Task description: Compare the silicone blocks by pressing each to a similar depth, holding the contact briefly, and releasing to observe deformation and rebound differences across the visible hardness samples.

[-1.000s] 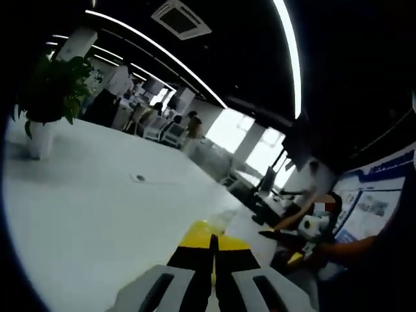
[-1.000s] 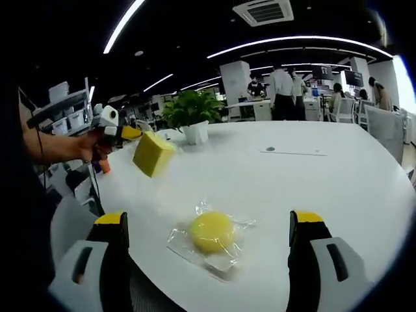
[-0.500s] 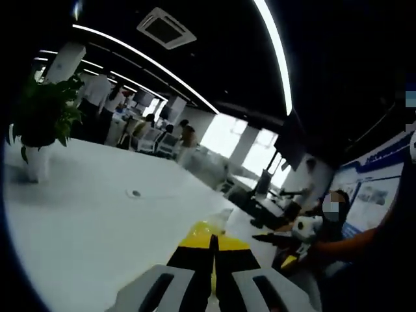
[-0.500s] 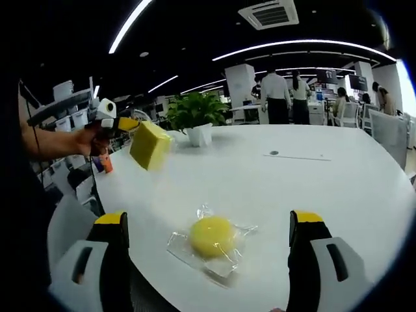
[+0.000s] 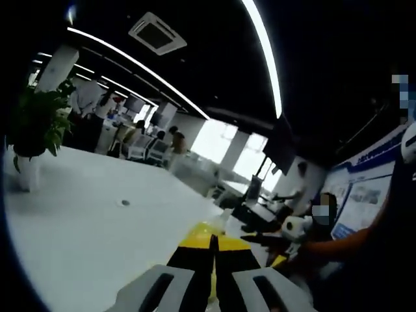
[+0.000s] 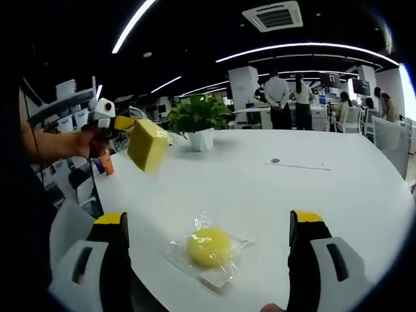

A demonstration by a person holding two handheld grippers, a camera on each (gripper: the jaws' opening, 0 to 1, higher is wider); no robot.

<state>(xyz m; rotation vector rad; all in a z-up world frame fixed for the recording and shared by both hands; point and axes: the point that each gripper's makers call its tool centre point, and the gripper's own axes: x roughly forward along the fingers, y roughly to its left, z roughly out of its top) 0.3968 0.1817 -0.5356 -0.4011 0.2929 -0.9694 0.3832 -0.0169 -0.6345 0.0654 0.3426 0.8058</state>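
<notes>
Landmark: white table [image 6: 312, 195]. Left of it in right gripper view, left gripper [image 6: 123, 123] raised off table's left edge, clamped on yellow block [image 6: 148, 144], held in air, tilted. Nearer, on table's front part, round yellow sample in clear wrapper [image 6: 208, 247], lying untouched. Right gripper [image 6: 211, 224] hovering above it, jaws spread wide, nothing between them, not touching wrapper.

Risks, judged: block gripped at one edge, could twist or drop onto table if squeeze loosens; wrapper slick, round sample could skid across table under a press, giving uneven depth and a poor rebound comparison.

View differences: left gripper view has jaws nearly together with a yellow sliver of block [image 5: 207, 229] past tips, table top beyond, potted plant [image 5: 32, 130] at table's far left. Right gripper view gives block's whole shape and wrapped sample.
</notes>
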